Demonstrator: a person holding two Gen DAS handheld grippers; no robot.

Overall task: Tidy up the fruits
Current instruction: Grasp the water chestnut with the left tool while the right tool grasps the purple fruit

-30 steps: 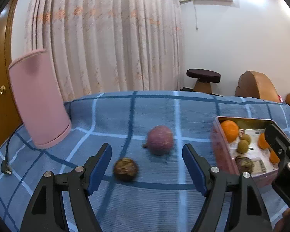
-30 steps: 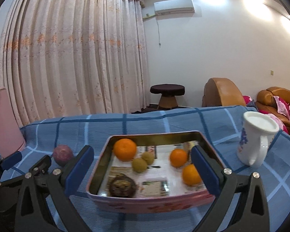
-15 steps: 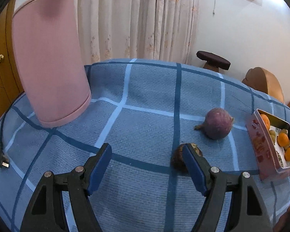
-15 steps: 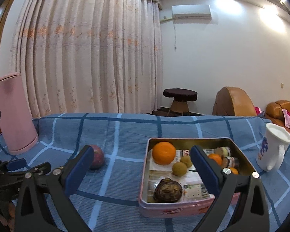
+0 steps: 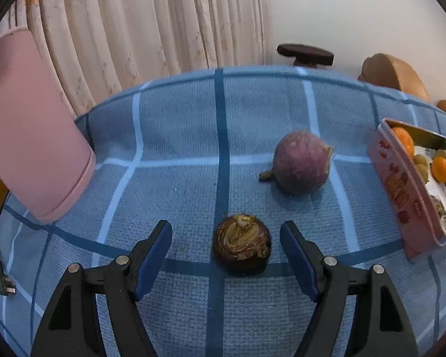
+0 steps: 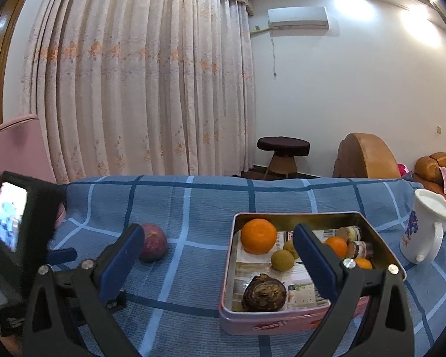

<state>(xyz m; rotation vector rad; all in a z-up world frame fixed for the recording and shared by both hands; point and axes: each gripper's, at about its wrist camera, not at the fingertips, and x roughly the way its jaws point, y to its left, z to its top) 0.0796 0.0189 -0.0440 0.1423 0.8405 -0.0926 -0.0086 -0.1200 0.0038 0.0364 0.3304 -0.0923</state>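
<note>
A dark brown mangosteen point(image 5: 241, 244) lies on the blue checked cloth between the blue pads of my left gripper point(image 5: 226, 251). The jaws are closing, with gaps still on both sides of the fruit. Beyond it rests a purple passion fruit point(image 5: 301, 162), which also shows in the right wrist view point(image 6: 152, 242). The pink tin point(image 6: 282, 321) holds oranges point(image 6: 258, 236), small green-brown fruits point(image 6: 282, 259) and another mangosteen point(image 6: 264, 292). My right gripper point(image 6: 218, 263) hangs open over the tin's near left corner, holding nothing.
A tall pink container point(image 5: 29, 125) stands at the left, with a black plug and cable point(image 5: 4, 282) by the cloth's edge. A white mug point(image 6: 423, 226) stands right of the tin. Curtains, a stool and brown sofas lie beyond the table.
My left gripper swung and dropped toward the cloth until the mangosteen sat between its pads. The right gripper drifted left of the tin, then held still.
</note>
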